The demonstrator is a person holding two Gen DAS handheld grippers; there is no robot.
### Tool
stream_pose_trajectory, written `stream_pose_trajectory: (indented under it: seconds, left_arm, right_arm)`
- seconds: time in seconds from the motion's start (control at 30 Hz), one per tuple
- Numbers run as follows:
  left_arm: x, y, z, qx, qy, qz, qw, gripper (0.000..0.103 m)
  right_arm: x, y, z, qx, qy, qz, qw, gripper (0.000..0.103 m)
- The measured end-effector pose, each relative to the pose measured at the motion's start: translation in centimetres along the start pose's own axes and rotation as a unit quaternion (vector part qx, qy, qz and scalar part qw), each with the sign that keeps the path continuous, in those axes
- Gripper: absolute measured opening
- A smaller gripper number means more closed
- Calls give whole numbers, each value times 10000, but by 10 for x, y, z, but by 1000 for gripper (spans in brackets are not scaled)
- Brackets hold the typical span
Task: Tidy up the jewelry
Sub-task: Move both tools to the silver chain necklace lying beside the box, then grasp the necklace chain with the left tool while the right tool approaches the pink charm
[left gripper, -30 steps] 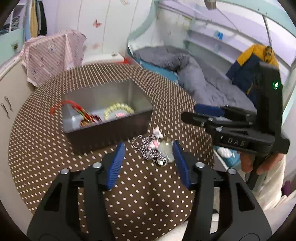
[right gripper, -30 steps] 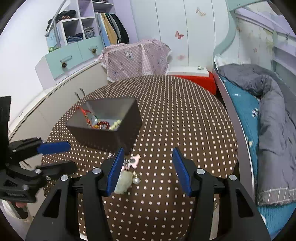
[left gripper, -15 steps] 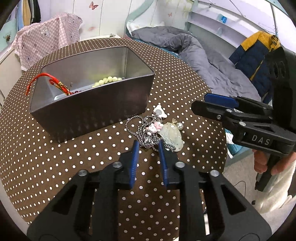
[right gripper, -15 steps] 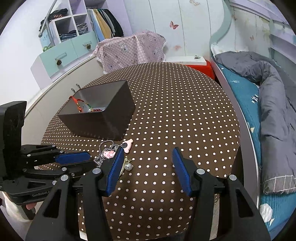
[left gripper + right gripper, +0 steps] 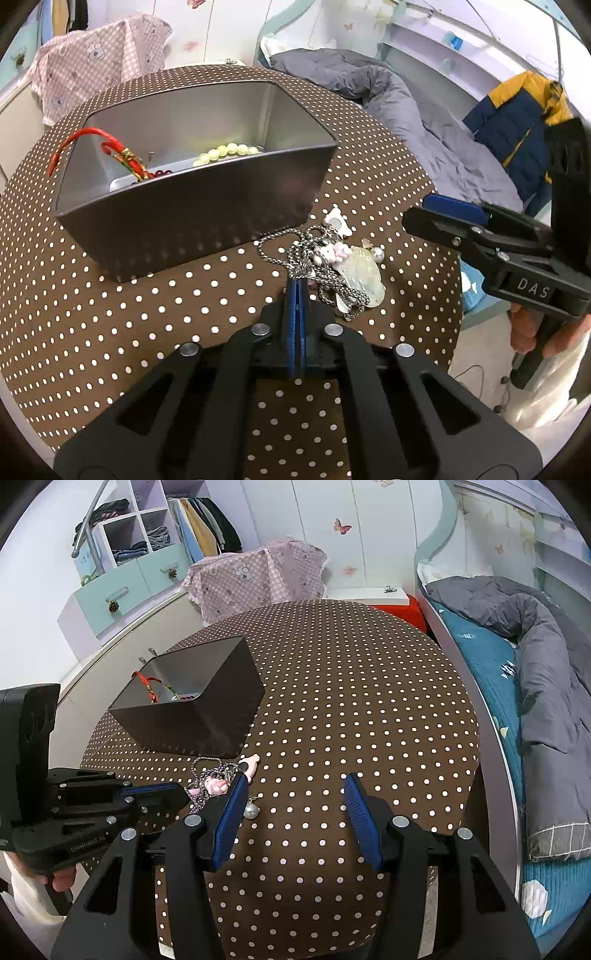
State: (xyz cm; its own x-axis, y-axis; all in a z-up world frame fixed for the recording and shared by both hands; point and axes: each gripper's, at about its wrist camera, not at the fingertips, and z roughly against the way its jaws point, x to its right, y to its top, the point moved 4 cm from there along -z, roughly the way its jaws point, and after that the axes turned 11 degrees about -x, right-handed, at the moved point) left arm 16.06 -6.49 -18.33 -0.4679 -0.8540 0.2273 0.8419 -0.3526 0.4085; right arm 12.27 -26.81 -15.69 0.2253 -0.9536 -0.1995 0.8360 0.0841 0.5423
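Observation:
A tangle of silver chain necklaces (image 5: 314,264) with a pale jade pendant (image 5: 364,275), pink charms and pearls lies on the dotted table (image 5: 110,302) just in front of a grey metal box (image 5: 192,218). The box holds a red cord bracelet (image 5: 110,151) and pale green beads (image 5: 227,150). My left gripper (image 5: 295,286) is shut, its tips pinching the near edge of the chain. My right gripper (image 5: 295,805) is open and empty above the table, just right of the jewelry pile (image 5: 214,781). It also shows in the left wrist view (image 5: 454,218).
The round table's edge drops off at the right toward a bed with a grey duvet (image 5: 546,657). A pink-covered chair (image 5: 255,576) and white cabinets (image 5: 122,587) stand behind the table. The box (image 5: 192,701) sits on the table's left side.
My left gripper has closed from wide open to shut onto the chain's near edge and moved in closer. My right gripper has drawn back a little and stayed open.

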Motion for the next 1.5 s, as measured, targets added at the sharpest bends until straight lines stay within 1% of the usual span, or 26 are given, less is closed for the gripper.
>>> stream_pose_trajectory:
  seconds: [0.2,0.27,0.3,0.33,0.37,0.4,0.43,0.47,0.67,0.77,0.9,1.0,1.23,1.27,1.3,1.33,1.37,1.4,1.5]
  left_arm:
    - [-3,0,9,113,-7,1,9999,1]
    - [3,-1,13,172,0,-149,9997,1]
    - [7,-1,13,159,-55,-201,9997,1]
    - [7,-2,14,154,-123,-143,9997,2]
    - [8,-2,14,119,-323,-30,9994,2]
    - [8,-2,14,85,-444,-3,9990,2]
    - [9,-2,15,87,-532,35,9985,2]
    - [9,-2,15,102,-528,59,9985,2]
    - [15,-1,2,-144,-430,197,9988,2]
    - [21,0,1,-141,-375,164,9991,2]
    - [24,3,1,-183,-154,153,9996,2]
    - [26,2,-2,-288,135,180,9993,2]
    - [32,9,0,-329,182,244,9990,3]
    - [31,10,-1,-363,207,283,9987,11]
    - [31,11,-2,-414,206,356,9983,44]
    - [29,13,0,-361,96,491,9981,64]
    - [28,14,4,-156,-75,621,9979,74]
    - [29,13,6,-120,-102,653,9977,74]
    - [34,15,5,-181,101,436,9988,73]
  right_arm:
    - [3,1,1,13,-10,-48,10000,51]
    - [3,1,1,9,-4,-49,10000,51]
    - [2,1,1,9,-7,-42,10000,51]
    - [1,1,0,7,-8,-38,10000,51]
    - [0,1,0,5,-4,-31,10000,51]
    - [0,1,1,7,2,-24,10000,51]
    - [-1,1,1,10,4,-19,10000,51]
    - [-2,1,1,11,9,-16,10000,51]
    - [2,-1,1,4,16,-70,10000,51]
    - [4,-2,2,-1,37,-81,10000,51]
    - [5,-3,1,-14,58,-43,10000,51]
    - [4,-5,1,-22,83,11,10000,51]
    - [-1,-9,4,44,88,211,9997,54]
    - [0,-10,4,52,87,223,9997,54]
    - [-1,-11,3,57,83,225,9997,54]
    - [1,-11,3,67,91,219,9997,54]
    - [2,-12,3,69,105,200,9997,54]
    - [3,-13,2,72,118,179,9997,54]
    - [10,-15,2,83,151,110,9998,54]
